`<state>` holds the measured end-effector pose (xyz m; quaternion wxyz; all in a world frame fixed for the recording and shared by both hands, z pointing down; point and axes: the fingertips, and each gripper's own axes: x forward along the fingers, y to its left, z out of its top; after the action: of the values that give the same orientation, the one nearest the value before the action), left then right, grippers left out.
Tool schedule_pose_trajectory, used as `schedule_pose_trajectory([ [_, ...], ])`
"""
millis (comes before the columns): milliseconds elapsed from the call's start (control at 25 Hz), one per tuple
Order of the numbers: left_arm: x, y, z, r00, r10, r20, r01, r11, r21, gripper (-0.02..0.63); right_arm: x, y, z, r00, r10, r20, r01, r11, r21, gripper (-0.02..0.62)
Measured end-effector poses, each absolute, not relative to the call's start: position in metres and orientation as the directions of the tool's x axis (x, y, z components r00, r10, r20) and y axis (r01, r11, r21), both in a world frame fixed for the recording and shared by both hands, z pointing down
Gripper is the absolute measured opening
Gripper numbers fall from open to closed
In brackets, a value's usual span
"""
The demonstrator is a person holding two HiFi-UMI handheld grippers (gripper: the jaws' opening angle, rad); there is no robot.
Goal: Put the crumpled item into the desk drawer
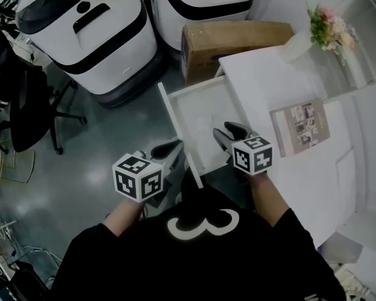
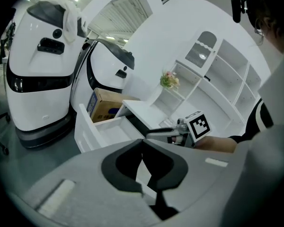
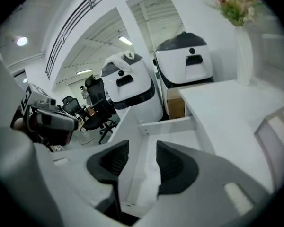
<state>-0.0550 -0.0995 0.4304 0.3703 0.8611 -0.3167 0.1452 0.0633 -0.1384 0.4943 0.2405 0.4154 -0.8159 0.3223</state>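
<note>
Head view: the drawer in the counter is open, and a pale crumpled item seems to lie inside, though it shows only faintly.
Left gripper view: the left gripper has its jaws pressed together and holds nothing.
Right gripper view: the right gripper has its jaws spread above the drawer, with nothing between them.

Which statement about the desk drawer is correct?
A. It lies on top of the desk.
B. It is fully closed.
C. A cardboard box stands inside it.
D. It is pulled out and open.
D: in the head view the drawer stands pulled out from the white desk, and its white inside can be seen from above.
</note>
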Motion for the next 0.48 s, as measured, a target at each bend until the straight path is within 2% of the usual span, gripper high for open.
schedule_pose_trajectory([
  [480, -0.057, -0.040, 0.346, 0.802, -0.463, 0.377, -0.597, -0.637, 0.488, 0.009, 0.049, -0.050, 0.336, -0.609, -0.687, 0.397, -0.793, 0.543, -0.277, 0.049],
])
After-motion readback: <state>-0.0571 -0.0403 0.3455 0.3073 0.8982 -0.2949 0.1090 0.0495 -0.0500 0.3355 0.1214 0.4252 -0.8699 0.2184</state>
